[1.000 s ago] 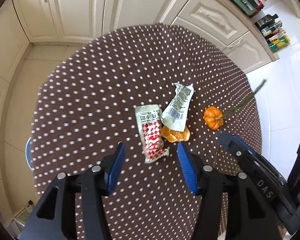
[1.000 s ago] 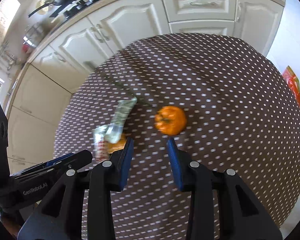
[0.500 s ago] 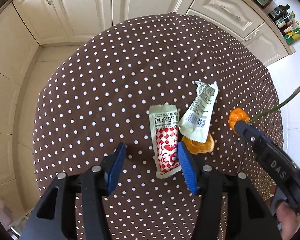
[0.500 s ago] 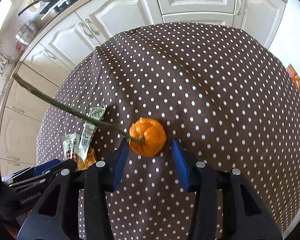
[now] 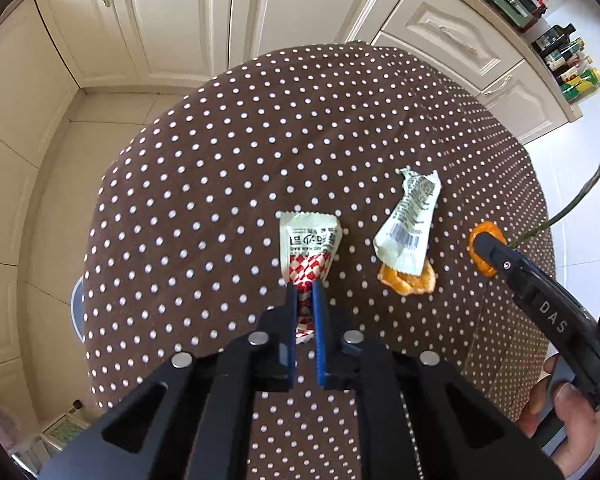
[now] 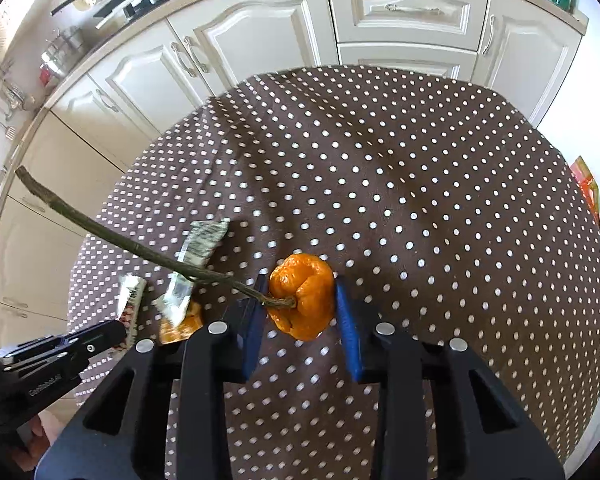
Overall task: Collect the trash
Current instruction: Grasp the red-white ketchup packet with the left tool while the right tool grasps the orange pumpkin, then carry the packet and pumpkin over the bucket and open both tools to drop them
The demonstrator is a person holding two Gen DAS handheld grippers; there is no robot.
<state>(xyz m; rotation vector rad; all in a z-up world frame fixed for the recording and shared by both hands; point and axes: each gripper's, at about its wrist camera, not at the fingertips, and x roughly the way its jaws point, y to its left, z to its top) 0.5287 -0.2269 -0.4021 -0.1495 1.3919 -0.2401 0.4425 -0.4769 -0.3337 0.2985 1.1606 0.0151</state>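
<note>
While the left hand-held gripper (image 5: 305, 304) clamps the red-checked sachet (image 5: 309, 249), the right hand-held gripper (image 6: 302, 312) — marked "DAS" — squeezes the orange fruit (image 6: 302, 295).

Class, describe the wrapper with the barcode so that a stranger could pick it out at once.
Start at the round table under the brown dotted cloth. Three bits of litter lie near its middle; the barcode wrapper is the pale, crumpled one resting on an orange peel. Unlike the red-checked packet beside it, it has no red.

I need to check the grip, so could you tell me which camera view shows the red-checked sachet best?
The left wrist view: the red-checked sachet lies centred, pinched by the left gripper. The right wrist view shows only its edge.
</note>
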